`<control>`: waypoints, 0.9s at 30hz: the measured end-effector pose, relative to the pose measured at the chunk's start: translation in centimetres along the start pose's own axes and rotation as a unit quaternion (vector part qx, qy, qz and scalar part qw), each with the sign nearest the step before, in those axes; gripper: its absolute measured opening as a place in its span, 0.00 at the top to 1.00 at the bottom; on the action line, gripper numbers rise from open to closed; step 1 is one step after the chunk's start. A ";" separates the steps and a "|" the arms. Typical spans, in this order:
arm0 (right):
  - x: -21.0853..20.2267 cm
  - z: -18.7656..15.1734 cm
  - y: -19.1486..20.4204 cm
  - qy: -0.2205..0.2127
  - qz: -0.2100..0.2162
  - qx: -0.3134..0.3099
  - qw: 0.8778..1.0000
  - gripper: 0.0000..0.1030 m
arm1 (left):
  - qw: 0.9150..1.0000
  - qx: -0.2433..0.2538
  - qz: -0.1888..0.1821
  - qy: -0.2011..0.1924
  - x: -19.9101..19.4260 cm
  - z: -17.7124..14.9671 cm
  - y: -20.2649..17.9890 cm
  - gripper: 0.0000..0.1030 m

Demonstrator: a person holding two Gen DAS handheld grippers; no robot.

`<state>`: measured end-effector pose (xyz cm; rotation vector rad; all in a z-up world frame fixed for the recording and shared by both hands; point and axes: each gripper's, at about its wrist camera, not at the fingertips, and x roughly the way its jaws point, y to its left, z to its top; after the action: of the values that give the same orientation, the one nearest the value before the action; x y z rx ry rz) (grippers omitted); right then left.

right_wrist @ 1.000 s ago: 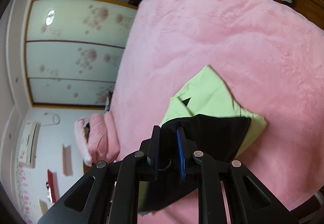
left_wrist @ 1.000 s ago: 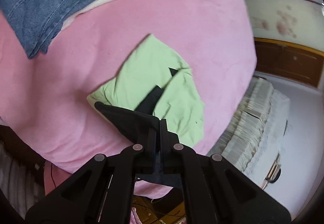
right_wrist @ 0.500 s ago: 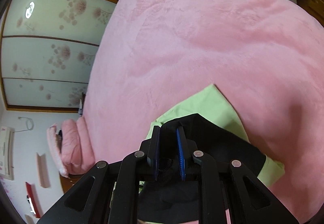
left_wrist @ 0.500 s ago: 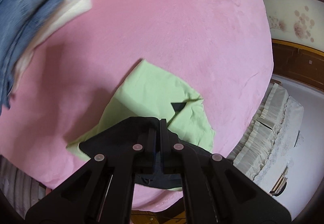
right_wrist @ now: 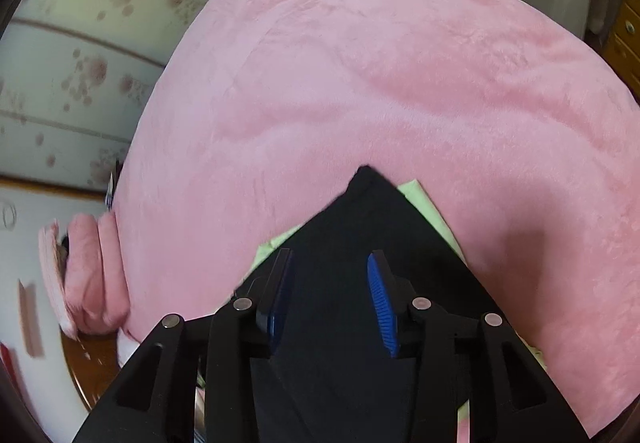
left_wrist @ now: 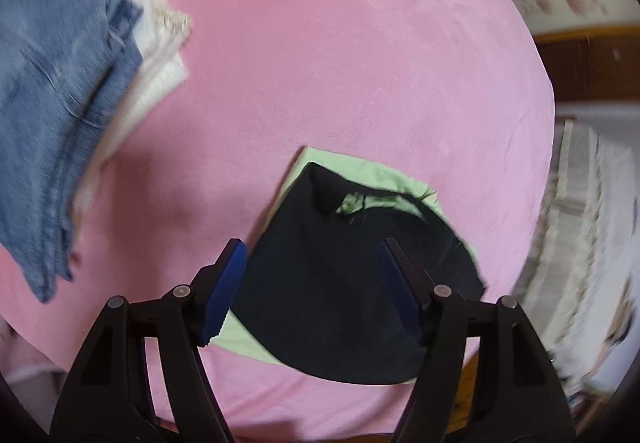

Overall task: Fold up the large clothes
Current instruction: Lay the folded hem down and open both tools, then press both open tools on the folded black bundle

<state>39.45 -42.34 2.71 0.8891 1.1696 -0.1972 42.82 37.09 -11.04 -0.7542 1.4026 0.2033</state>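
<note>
A black garment (left_wrist: 328, 303) lies folded on top of a light green garment (left_wrist: 360, 171), both on the pink bed cover (left_wrist: 340, 63). My left gripper (left_wrist: 313, 245) hangs just above the black cloth. Its jaws are opening and stand wide, and the cloth lies below the pads, free of them. In the right wrist view the black garment (right_wrist: 360, 211) comes to a point over a strip of the green garment (right_wrist: 412, 191). My right gripper (right_wrist: 330, 257) is above it, its jaws opening, with nothing pinched between the blue pads.
Folded blue jeans (left_wrist: 52, 123) sit on a white folded cloth (left_wrist: 152, 63) at the far left of the bed. A pink pillow (right_wrist: 88, 275) lies at the bed's left edge, below flower-patterned sliding doors (right_wrist: 80, 83). Pale bedding (left_wrist: 580, 223) lies to the right.
Both grippers came down onto the bed with the black garment and laid it over the green one. Both were shut on the black cloth earlier; now both jaws have parted and let it go.
</note>
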 end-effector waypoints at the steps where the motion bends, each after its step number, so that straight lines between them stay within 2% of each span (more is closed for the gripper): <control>1: -0.1 -0.8 0.2 0.004 -0.005 -0.009 1.000 0.63 | 1.000 0.021 0.010 -0.014 -0.5 -0.9 -0.4 0.36; 4: -0.9 -3.7 0.4 0.009 -0.005 -0.035 0.999 0.63 | 0.995 0.077 0.045 -0.038 -1.0 -4.2 -1.5 0.36; 7: -1.2 -8.1 -0.2 0.023 0.006 -0.053 0.998 0.63 | 0.989 0.114 0.089 -0.030 -0.3 -7.8 -2.0 0.36; 12: -0.8 -15.4 -1.9 0.054 -0.001 -0.082 0.995 0.64 | 0.980 0.174 0.100 -0.015 1.7 -15.8 -2.9 0.37; 14: -0.6 -18.2 -2.7 0.061 0.014 -0.080 0.995 0.72 | 0.976 0.199 0.083 -0.011 2.8 -18.6 -3.6 0.40; 16: -0.2 -20.6 -3.4 0.071 0.049 -0.064 0.994 0.86 | 0.973 0.229 0.033 0.017 4.4 -21.4 -4.6 0.40; 19: 1.5 -24.1 -3.4 0.087 0.098 -0.069 0.989 0.96 | 0.969 0.246 -0.007 0.035 6.7 -24.2 -6.1 0.42; 21: 2.8 -25.8 -2.6 0.089 0.126 -0.102 0.983 0.98 | 0.968 0.245 -0.022 0.042 8.5 -25.1 -7.0 0.54; 23: 4.0 -27.3 -1.4 0.094 0.150 -0.137 0.975 0.99 | 0.970 0.236 -0.029 0.053 10.6 -25.5 -7.5 0.78; 25: 5.4 -28.5 -0.3 0.102 0.160 -0.175 0.966 0.99 | 0.972 0.223 -0.038 0.059 13.0 -25.7 -7.4 0.85; 27: 7.4 -29.6 0.3 0.116 0.158 -0.216 0.956 0.99 | 0.973 0.213 -0.056 0.068 15.0 -25.8 -6.9 0.85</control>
<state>21.58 -19.45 -6.55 0.7054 1.2054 0.4222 28.62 12.28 -22.16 -0.4920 1.4620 -0.2367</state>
